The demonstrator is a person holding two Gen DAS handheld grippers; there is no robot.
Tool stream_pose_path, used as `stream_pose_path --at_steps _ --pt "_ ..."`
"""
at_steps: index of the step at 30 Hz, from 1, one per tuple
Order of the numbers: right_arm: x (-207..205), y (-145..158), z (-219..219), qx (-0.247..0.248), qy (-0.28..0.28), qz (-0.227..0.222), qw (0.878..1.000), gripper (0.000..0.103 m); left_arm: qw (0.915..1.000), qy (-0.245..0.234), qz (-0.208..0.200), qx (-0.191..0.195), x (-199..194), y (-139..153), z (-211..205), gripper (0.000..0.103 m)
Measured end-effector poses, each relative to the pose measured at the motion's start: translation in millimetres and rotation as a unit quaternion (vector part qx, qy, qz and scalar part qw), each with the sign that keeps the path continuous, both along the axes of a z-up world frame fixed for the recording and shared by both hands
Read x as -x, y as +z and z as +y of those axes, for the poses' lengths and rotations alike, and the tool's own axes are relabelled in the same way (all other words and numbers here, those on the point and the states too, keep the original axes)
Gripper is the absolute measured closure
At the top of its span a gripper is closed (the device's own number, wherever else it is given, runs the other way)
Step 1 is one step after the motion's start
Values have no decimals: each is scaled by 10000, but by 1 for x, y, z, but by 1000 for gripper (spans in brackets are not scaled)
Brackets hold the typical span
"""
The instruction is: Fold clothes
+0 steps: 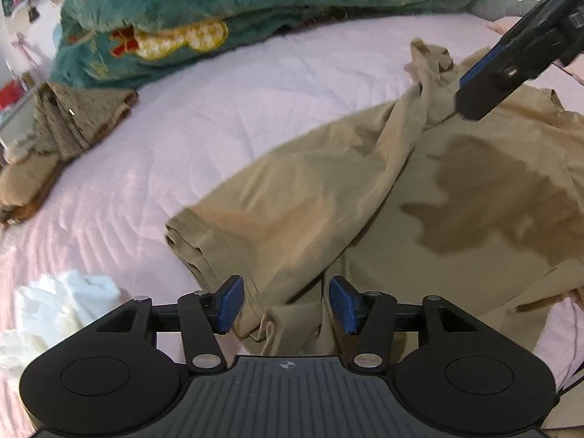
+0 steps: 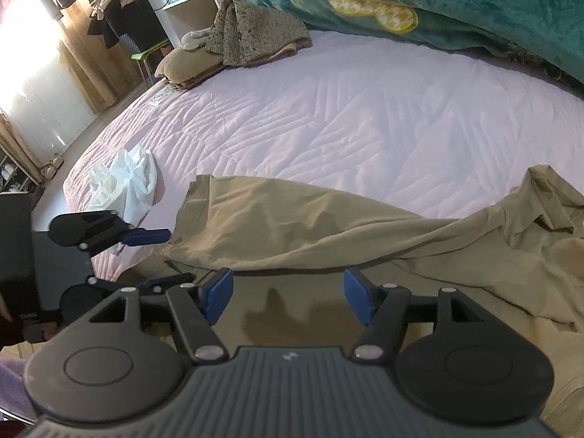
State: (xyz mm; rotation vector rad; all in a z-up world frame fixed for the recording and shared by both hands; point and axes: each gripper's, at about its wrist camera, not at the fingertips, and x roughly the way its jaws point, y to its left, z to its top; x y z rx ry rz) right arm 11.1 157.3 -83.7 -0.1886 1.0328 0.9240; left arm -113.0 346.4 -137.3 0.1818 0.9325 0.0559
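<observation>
- Looking along the left tool (image 1: 286, 304), its two blue pads stand apart, released, with the bunched hem of the tan T-shirt (image 1: 365, 197) lying between them but not pinched.
- The shirt sprawls over the pink quilted bed (image 1: 226, 116), one sleeve folded across the chest; a darker brown print shows on its front.
- The right tool (image 1: 471, 100) reaches in from the upper right, its tip touching the gathered cloth near the collar; from this side I cannot tell how its jaws stand.
- Around the shirt: a crumpled white cloth (image 1: 65, 295) just left of the left tool, a folded brown knit (image 1: 80, 116) at the far left edge, and a teal blanket (image 1: 226, 7) heaped along the back.

- Turning to the right wrist view, the right tool (image 2: 288, 299) has its pads wide apart, gripping nothing, hovering over the shirt's (image 2: 292, 226) printed front.
- A long fold of the shirt crosses just ahead of its pads, and the collar sits at the right.
- The left tool (image 2: 146, 237) shows at the left by the sleeve's hem edge, near the white cloth (image 2: 124, 179).
- Farther off lie the brown knit (image 2: 252, 33) on a cushion (image 2: 189, 64), and the teal blanket (image 2: 456, 3); bare bed (image 2: 346, 109) lies between.
</observation>
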Motion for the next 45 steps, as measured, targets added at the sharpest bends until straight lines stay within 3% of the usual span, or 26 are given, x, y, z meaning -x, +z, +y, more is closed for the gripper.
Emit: stream_pose_path --at_steps 3,4,17,25,30,33,35,37,39,45 --pt "1 -1 3 33 40 31 10000 27 9996 -98 3 278 -2 2 1 90" --pt "0 -1 4 26 47 25 10000 27 9996 -55 -17 286 -2 5 1 95" --pt "-12 3 -1 -166 98 72 9998 25 9940 451 -209 974 -5 59 23 97" --pt "-12 6 -9 -230 96 43 9997 25 9946 447 -66 940 1 70 14 97" --pt "-9 1 -9 -245 169 130 9995 25 9907 795 131 1092 -5 68 26 90" --pt "-10 -3 -10 -289 165 237 9992 25 9924 772 344 892 -7 63 24 84" --pt "-13 -5 -11 -361 108 316 9988 24 9947 700 385 650 -3 62 20 72" --pt "-14 -6 -13 -367 95 310 9988 24 9967 613 337 406 6 64 16 53" --pt "-15 -8 -14 -341 120 288 9989 23 9978 522 292 292 14 67 17 44" --pt "-20 -13 -11 -425 56 365 9984 22 9992 380 129 26 15 73 26 43"
